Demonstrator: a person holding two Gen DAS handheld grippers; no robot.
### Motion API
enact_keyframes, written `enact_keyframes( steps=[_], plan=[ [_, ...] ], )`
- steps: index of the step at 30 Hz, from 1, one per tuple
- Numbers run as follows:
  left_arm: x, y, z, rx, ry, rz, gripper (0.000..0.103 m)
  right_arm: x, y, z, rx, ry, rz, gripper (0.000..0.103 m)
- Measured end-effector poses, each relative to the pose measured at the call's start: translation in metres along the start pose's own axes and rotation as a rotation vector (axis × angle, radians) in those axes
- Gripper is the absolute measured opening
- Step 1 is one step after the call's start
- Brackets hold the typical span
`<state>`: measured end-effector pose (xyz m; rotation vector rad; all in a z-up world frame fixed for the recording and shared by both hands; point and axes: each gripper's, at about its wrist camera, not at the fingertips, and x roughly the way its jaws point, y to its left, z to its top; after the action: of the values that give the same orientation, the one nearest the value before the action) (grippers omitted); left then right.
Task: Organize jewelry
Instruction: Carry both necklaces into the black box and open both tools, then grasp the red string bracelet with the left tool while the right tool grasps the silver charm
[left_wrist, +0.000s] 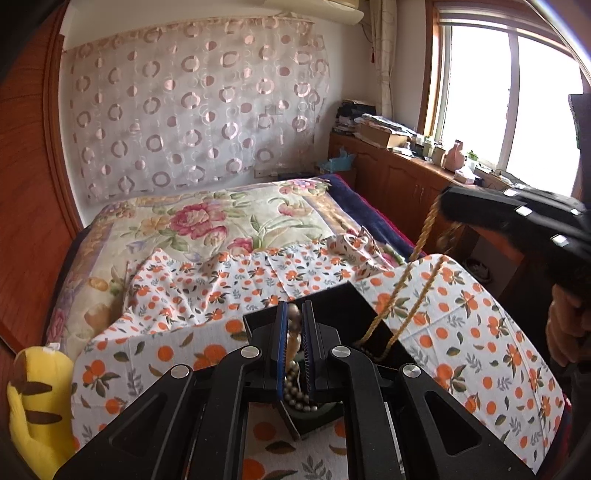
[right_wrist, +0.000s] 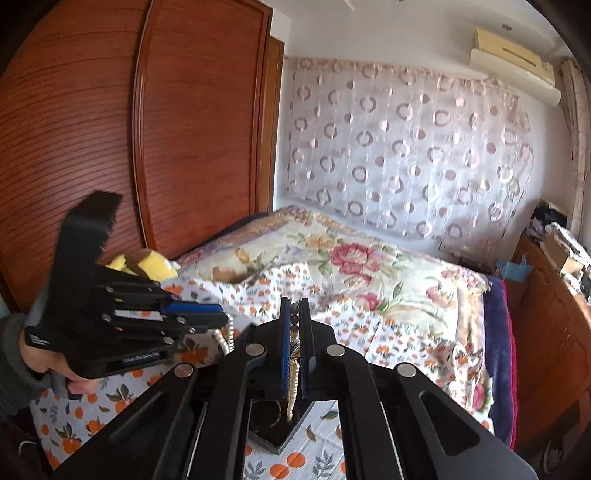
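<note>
black jewelry box (left_wrist: 332, 295): open, set on the orange-print cloth (left_wrist: 480, 332) that covers the near end of the bed; taken as the landmark for all entries below.

left gripper (left_wrist: 295, 314): directly above the box, blue-padded fingers pressed nearly together, pinching a pearl necklace (left_wrist: 295, 395). the pearl strand runs down between the pads and bunches in a heap in the box beneath them.

right gripper (right_wrist: 294, 314): above the box's right side, fingers pressed together, pinching a golden twisted rope chain (left_wrist: 417, 254). the chain hangs in two strands from the gripper down into the box. in the right wrist view, dark beads and a pale braided length sit between the pads.

hand (left_wrist: 565, 325): to the right of the box, gripping the right gripper's handle.

floral bedspread (left_wrist: 229, 221): beyond the box, on the far part of the bed.

yellow plush toy (left_wrist: 40, 398): left of the box, at the cloth's edge.

wooden cabinet (left_wrist: 399, 173): far right of the box, under the window, top cluttered.
</note>
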<state>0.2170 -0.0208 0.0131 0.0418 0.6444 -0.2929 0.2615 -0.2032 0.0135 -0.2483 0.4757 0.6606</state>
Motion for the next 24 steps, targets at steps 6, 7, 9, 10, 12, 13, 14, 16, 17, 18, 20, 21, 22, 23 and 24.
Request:
enact_keyframes(
  steps=[6,7,9,10,12,13,14,16,17,18,20,21,22,23,24],
  plan=[
    [-0.003,-0.004,-0.007,0.005,0.005,-0.01,0.007,0.025,0.005,-0.03,0.014,0.08,0.006,0.005],
    [-0.004,-0.005,-0.008,0.008,0.003,-0.01,0.007,0.028,0.005,-0.033,0.018,0.088,0.009,0.005],
    [-0.007,-0.007,-0.009,0.011,0.001,-0.009,0.007,0.031,0.006,-0.037,0.027,0.101,0.014,0.006],
    [-0.008,-0.008,-0.011,0.013,0.0,-0.007,0.007,0.033,0.006,-0.038,0.032,0.107,0.015,0.006],
    [-0.011,-0.011,-0.014,0.016,0.003,-0.003,0.007,0.034,0.006,-0.041,0.042,0.114,0.019,0.006],
    [-0.012,-0.011,-0.016,0.016,0.004,-0.002,0.007,0.032,0.008,-0.043,0.042,0.116,0.018,0.006],
    [-0.015,-0.012,-0.019,0.016,0.005,0.001,0.007,0.031,0.01,-0.045,0.041,0.116,0.011,0.006],
    [-0.019,-0.013,-0.022,0.015,0.007,0.004,0.007,0.027,0.012,-0.046,0.039,0.117,0.004,0.008],
    [-0.021,-0.013,-0.025,0.014,0.007,0.006,0.007,0.025,0.013,-0.047,0.036,0.116,-0.002,0.008],
    [-0.024,-0.014,-0.028,0.013,0.008,0.007,0.007,0.022,0.016,-0.049,0.033,0.117,-0.008,0.009],
    [-0.029,-0.015,-0.032,0.014,0.007,0.01,0.007,0.016,0.018,-0.051,0.032,0.116,-0.011,0.009],
    [-0.032,-0.016,-0.035,0.015,0.007,0.013,0.007,0.013,0.02,-0.053,0.034,0.115,-0.013,0.009],
    [-0.036,-0.018,-0.038,0.016,0.006,0.015,0.007,0.01,0.022,-0.056,0.037,0.114,-0.013,0.009],
    [-0.039,-0.02,-0.041,0.016,0.005,0.014,0.007,0.006,0.023,-0.059,0.04,0.113,-0.013,0.009],
    [-0.043,-0.021,-0.046,0.015,0.004,0.012,0.007,0.002,0.025,-0.064,0.045,0.113,-0.012,0.009]
  ],
)
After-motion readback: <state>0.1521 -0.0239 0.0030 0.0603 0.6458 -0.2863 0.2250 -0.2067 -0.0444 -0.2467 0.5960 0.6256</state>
